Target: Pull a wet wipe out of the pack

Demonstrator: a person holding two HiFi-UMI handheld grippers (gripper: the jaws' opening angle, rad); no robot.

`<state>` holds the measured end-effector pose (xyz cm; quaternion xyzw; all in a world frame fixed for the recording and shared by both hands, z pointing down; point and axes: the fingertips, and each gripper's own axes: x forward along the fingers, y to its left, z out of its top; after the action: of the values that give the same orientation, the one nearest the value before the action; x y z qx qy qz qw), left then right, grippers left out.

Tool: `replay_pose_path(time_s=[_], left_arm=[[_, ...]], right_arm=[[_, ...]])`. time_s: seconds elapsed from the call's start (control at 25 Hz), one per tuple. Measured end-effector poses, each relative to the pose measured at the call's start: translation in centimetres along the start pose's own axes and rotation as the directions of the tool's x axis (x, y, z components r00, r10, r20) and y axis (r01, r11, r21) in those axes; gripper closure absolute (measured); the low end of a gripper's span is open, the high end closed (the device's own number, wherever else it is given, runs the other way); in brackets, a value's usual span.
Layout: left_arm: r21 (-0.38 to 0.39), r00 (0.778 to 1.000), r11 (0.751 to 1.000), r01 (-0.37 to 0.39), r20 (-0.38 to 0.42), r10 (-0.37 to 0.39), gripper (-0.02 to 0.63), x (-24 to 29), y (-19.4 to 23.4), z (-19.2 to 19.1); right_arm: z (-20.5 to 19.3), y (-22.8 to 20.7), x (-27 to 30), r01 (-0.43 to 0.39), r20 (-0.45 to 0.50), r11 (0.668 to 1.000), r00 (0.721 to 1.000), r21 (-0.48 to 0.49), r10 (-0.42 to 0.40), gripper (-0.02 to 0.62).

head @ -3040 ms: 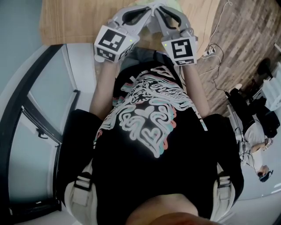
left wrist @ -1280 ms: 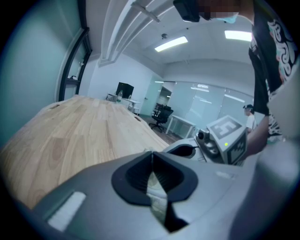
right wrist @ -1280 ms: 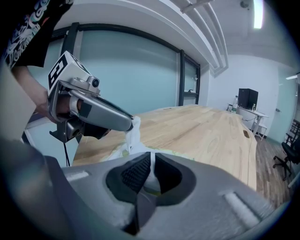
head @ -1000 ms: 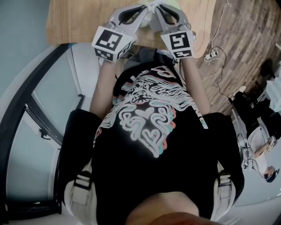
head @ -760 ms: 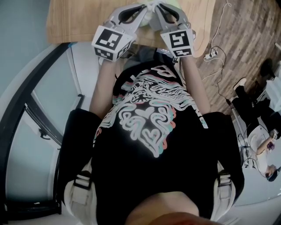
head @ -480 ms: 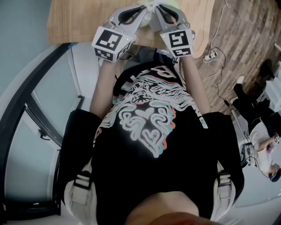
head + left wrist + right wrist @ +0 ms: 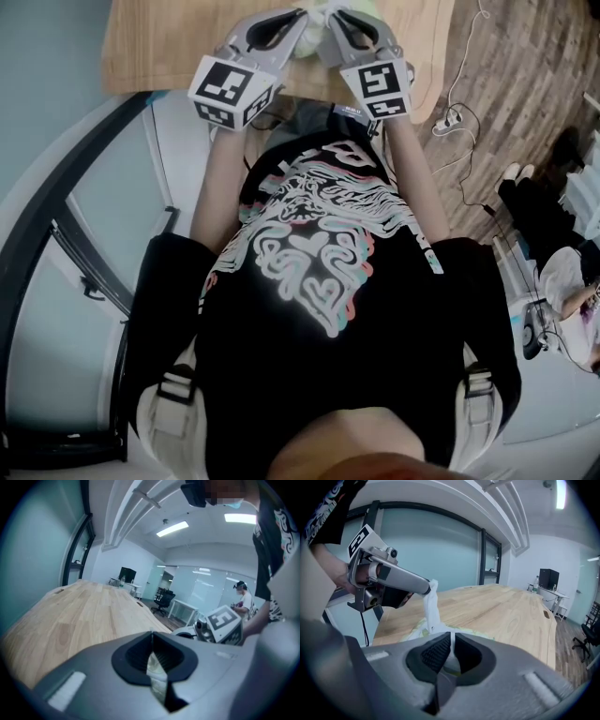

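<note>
The wet wipe pack (image 7: 417, 632), pale green and white, lies on the wooden table (image 7: 501, 611) under my right gripper (image 7: 452, 651), whose jaws are shut on its top. A white wet wipe (image 7: 432, 604) stands up out of the pack in a twisted strip. My left gripper (image 7: 429, 588) is shut on the strip's upper end, up and to the left of the pack. In the left gripper view the wipe (image 7: 157, 672) shows as a pale strip pinched between the closed jaws of that gripper (image 7: 152, 654). From the head view both grippers, left (image 7: 302, 17) and right (image 7: 330, 17), meet over the pack (image 7: 315, 36).
The table's near edge (image 7: 159, 84) runs just under the hands. A dark-framed glass wall (image 7: 84, 253) is at the left. Cables and a power strip (image 7: 448, 117) lie on the wooden floor at the right. Desks, an office chair (image 7: 164, 597) and a person (image 7: 243, 599) are far off.
My left gripper has drifted slightly up and to the left in the head view, a little further from the right one. The right gripper has kept still.
</note>
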<state>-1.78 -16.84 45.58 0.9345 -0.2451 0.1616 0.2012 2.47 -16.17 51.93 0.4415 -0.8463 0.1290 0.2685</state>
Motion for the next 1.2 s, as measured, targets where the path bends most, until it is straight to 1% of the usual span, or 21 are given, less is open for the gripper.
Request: replay_pose_path(time_s=[0.2,0.56,0.84,1.2], left_arm=[[0.009,1.000,1.000,-0.007,-0.004,0.007,0.609,0.0,0.1,0.0],[0.012,1.000,1.000,-0.013,0.022,0.013,0.609,-0.3,-0.3,0.7],[0.013,0.999,1.000,-0.023,0.024,0.023,0.609,-0.8,0.2,0.7],[0.003,0.999,1.000,-0.028,0.038,0.028,0.609,-1.4,0.4,0.8]], right_arm=[[-0.2,-0.1,0.0,0.000,0.000,1.000,1.000,-0.002,0.000,0.569],[-0.3,0.0,-0.2,-0.003,-0.008,1.000,1.000,-0.004,0.003,0.569],[-0.4,-0.1,-0.1,0.001,-0.013,1.000,1.000,-0.007,-0.001,0.569],[-0.7,-0.1,0.0,0.005,-0.019,1.000,1.000,-0.007,-0.005,0.569]])
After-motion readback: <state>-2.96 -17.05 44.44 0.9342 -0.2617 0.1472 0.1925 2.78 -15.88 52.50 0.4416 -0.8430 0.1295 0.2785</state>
